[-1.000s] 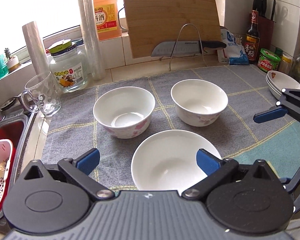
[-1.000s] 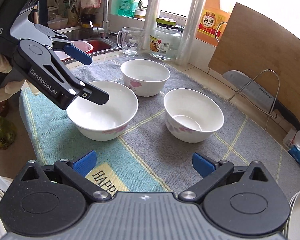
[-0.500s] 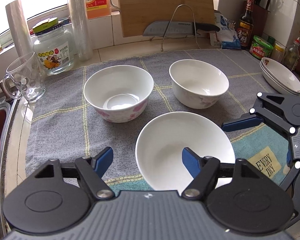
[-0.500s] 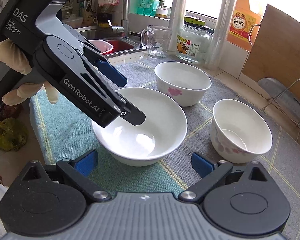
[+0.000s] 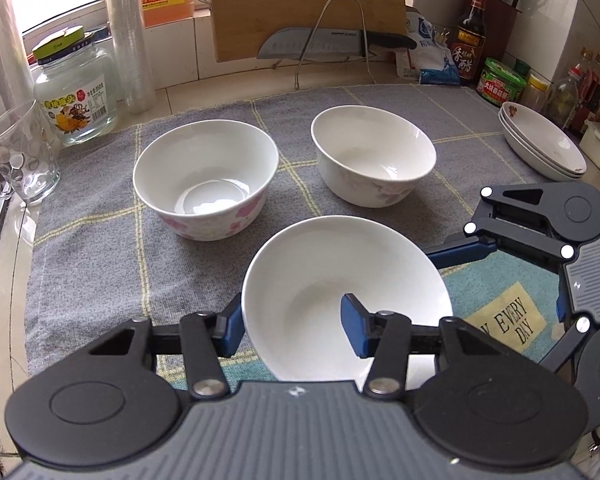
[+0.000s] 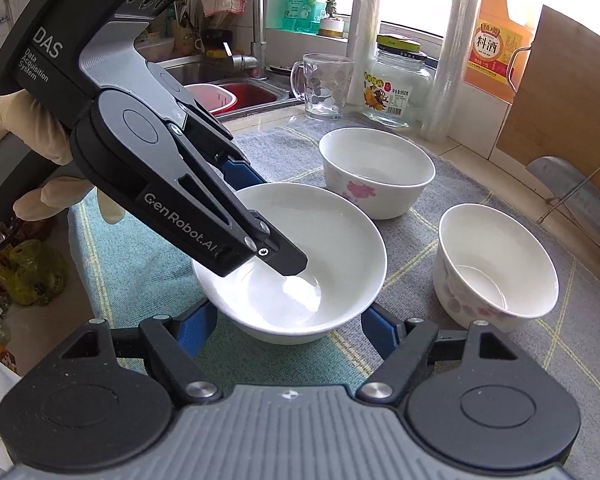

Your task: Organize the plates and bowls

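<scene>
A plain white bowl (image 5: 340, 276) sits nearest on the mat; it also shows in the right wrist view (image 6: 300, 256). My left gripper (image 5: 292, 326) straddles its near-left rim, one finger inside and one outside, jaws narrowed but with a gap to the rim. My right gripper (image 6: 288, 330) is open, its fingers flanking the same bowl's near side. Two deeper pink-flowered bowls stand behind: one at left (image 5: 206, 178) and one at right (image 5: 374, 154). A stack of plates (image 5: 540, 140) lies at the far right.
A grey and teal mat (image 5: 100, 232) covers the counter. A glass mug (image 5: 18, 152), a jar (image 5: 76, 88) and plastic rolls stand at back left. A cutting board and a knife (image 5: 332, 42) lean at the back. Bottles crowd the right corner. The sink (image 6: 236, 92) lies left.
Both grippers have moved in on the plain bowl. The left jaws have narrowed around its rim, and the right fingers now flank it.
</scene>
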The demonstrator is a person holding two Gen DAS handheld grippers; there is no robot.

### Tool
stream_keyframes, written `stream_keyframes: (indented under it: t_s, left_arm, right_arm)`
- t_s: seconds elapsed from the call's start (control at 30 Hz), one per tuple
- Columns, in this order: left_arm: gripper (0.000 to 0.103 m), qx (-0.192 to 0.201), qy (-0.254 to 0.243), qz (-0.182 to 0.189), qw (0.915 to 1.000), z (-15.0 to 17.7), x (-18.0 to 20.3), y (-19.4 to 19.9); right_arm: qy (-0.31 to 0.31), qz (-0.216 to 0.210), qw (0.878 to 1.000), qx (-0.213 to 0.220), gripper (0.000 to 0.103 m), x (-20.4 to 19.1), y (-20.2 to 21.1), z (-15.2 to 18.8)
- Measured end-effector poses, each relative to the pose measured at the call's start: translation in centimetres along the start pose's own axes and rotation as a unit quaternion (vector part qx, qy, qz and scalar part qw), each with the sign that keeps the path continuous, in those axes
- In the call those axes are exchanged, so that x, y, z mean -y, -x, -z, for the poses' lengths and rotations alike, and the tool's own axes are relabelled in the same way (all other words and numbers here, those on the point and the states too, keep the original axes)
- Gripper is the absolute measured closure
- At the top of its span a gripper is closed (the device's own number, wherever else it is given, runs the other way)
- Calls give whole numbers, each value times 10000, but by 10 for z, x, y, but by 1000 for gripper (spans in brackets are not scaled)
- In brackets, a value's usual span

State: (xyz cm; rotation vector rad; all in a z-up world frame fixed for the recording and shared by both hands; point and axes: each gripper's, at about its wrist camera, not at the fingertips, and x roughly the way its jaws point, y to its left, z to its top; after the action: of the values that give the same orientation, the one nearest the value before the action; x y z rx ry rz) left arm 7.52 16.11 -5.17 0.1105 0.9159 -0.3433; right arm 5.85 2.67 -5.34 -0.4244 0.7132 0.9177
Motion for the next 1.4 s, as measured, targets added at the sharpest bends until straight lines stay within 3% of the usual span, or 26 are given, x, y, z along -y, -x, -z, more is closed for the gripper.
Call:
stream_keyframes:
  t_s: [0.57, 1.4]
  left_arm:
    - [54, 53, -22, 148, 9999, -4, 11, 5]
    - [54, 47, -626, 996, 9930, -36, 114, -33]
  right_arm:
    - [-94, 60, 9999, -4, 21, 3, 20, 1]
    - [-679, 759, 9941, -380, 20, 50, 93, 66]
